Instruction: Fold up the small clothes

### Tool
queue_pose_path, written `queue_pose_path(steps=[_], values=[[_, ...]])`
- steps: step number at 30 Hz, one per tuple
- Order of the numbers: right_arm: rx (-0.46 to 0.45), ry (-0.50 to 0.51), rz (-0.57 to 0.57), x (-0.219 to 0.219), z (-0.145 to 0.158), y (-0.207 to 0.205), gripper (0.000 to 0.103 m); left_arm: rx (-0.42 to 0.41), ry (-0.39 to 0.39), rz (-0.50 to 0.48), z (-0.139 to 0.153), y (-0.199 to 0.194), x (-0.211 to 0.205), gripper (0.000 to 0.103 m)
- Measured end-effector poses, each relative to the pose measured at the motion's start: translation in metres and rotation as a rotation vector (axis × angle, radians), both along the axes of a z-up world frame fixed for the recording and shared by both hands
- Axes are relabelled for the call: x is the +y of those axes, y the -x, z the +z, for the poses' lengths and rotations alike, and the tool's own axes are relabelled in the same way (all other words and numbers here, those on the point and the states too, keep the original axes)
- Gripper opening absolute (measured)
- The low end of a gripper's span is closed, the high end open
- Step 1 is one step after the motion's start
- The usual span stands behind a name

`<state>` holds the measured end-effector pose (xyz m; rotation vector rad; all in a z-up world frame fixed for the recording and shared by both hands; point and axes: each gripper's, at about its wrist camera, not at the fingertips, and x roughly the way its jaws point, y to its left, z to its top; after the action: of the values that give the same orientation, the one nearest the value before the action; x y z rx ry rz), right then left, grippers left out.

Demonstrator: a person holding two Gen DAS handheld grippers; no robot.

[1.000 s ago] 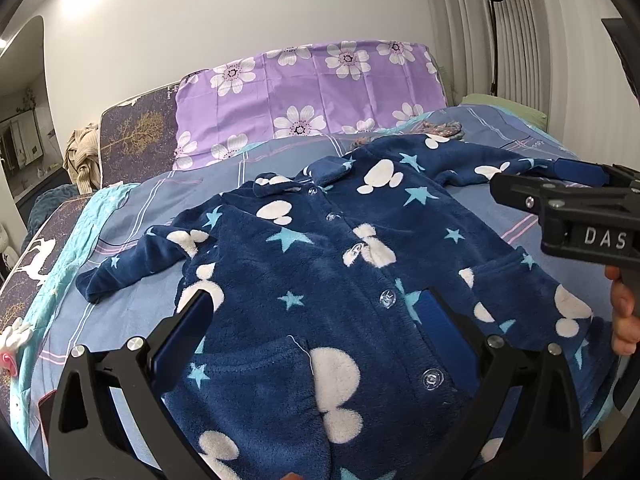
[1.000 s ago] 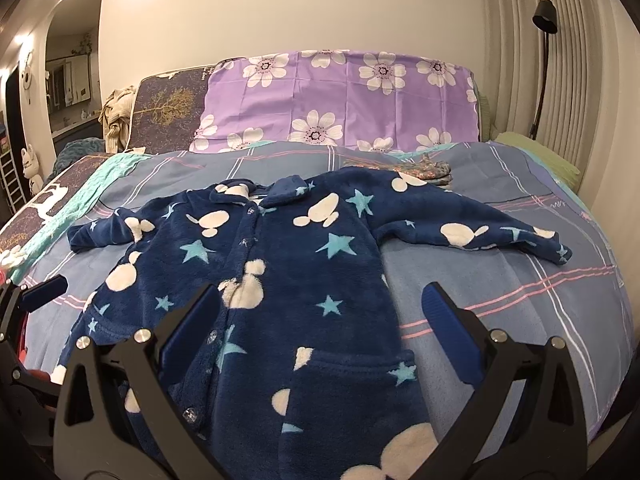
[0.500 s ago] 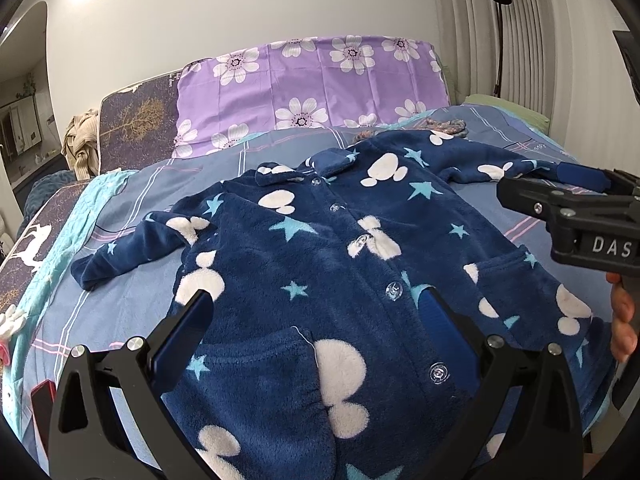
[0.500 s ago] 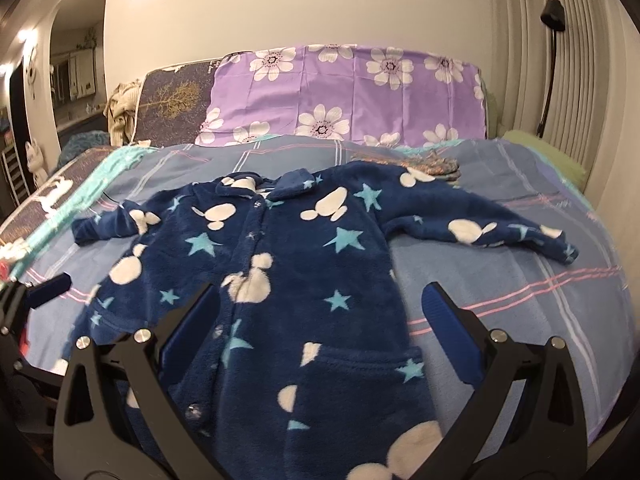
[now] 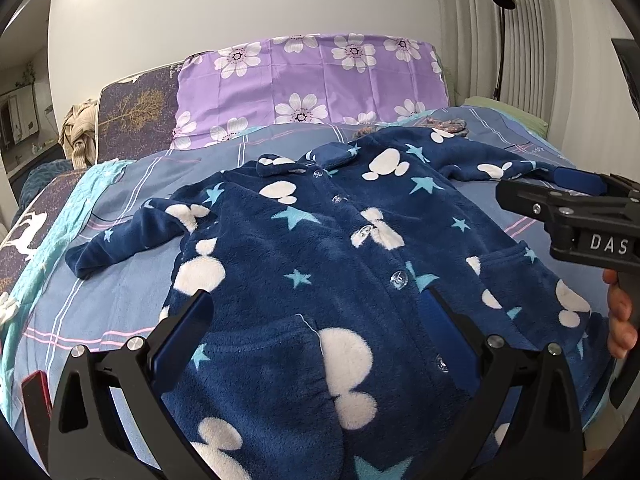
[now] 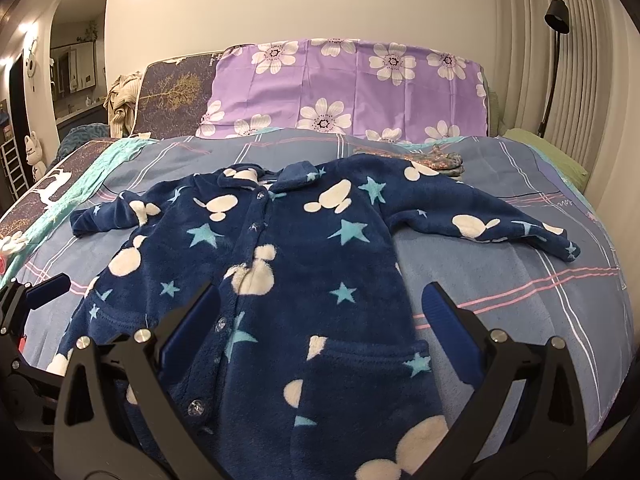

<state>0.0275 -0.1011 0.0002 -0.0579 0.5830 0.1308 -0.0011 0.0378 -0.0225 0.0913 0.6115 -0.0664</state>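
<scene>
A small navy fleece jacket (image 5: pixel 340 248) with white shapes, light blue stars and a button front lies flat, face up, on the bed, sleeves spread to both sides; it also shows in the right wrist view (image 6: pixel 288 264). My left gripper (image 5: pixel 320 320) is open and empty, above the jacket's lower left pocket area. My right gripper (image 6: pixel 320 308) is open and empty, above the jacket's lower right part. The right gripper also shows from the side at the right edge of the left wrist view (image 5: pixel 568 208). The left gripper shows at the left edge of the right wrist view (image 6: pixel 36 300).
The bed has a blue plaid sheet (image 6: pixel 520 280). A purple flowered pillow (image 6: pixel 352 88) leans at the headboard. A small patterned cloth (image 6: pixel 440 160) lies beyond the jacket's collar. A red object (image 5: pixel 36 396) lies at the near left bed edge. A lamp (image 6: pixel 556 40) stands right.
Both grippers have drawn back and lifted slightly, so the jacket appears a little farther and more fully in view. The jacket has not moved. Both stay open.
</scene>
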Motion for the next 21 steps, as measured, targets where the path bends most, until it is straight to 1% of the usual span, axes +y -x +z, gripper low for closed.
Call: queue_pose_path(steps=[10, 21], values=[[0.014, 0.024, 0.014, 0.011, -0.005, 0.000, 0.101, 0.004, 0.005, -0.002, -0.004, 0.002, 0.006, 0.102], [0.019, 0.025, 0.014, 0.014, -0.007, 0.000, 0.101, 0.005, 0.023, -0.003, -0.008, 0.004, 0.009, 0.102]])
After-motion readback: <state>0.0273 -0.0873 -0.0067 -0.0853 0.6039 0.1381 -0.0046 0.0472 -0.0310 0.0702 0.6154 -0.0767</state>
